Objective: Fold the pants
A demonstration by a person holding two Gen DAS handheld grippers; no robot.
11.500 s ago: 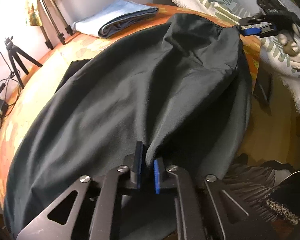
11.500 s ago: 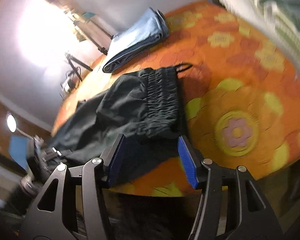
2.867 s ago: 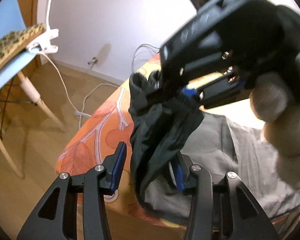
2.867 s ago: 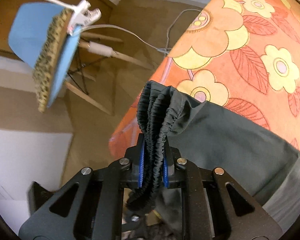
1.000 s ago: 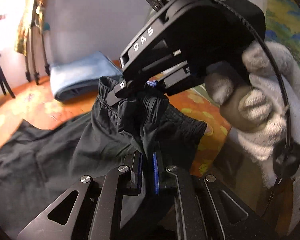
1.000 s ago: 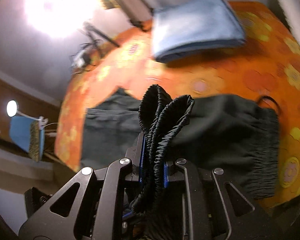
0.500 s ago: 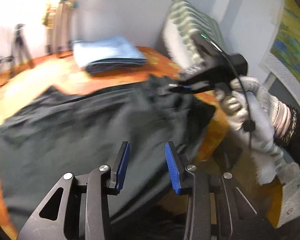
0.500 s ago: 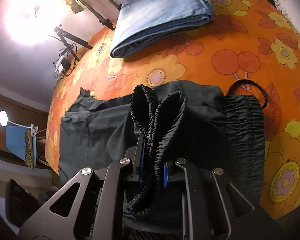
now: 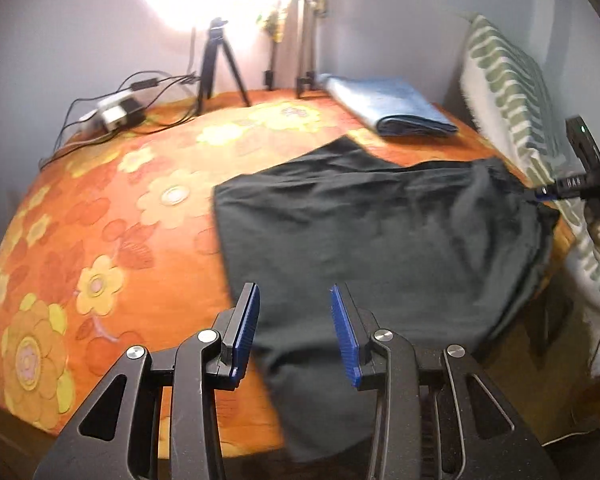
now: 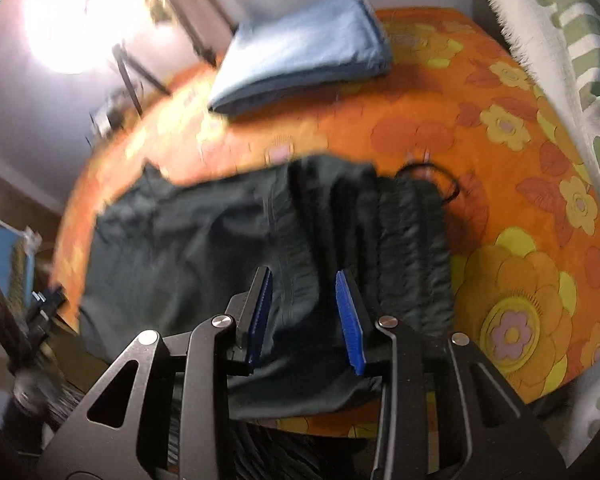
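the black pants (image 9: pixel 380 232) look light and limp, best pinched at the gathered waistband (image 10: pixel 416 248); the left gripper (image 9: pixel 296 336) hangs parted and empty, and the right gripper (image 10: pixel 306 316) is opening with nothing pressed between its pads.

Left gripper (image 9: pixel 295 330) hovers with jaws apart, nothing between them, above dark pants (image 9: pixel 380 232) lying folded on the orange floral tabletop (image 9: pixel 100 216). Folded blue cloth (image 9: pixel 392 108) lies beyond. Right gripper (image 9: pixel 540 196) touches the pants' far corner.

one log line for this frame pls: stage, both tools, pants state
stage: fold laid down, releasing | left tool: open, empty | right tool: opening, over waistband, nothing clamped | black pants: folded on floral tablecloth
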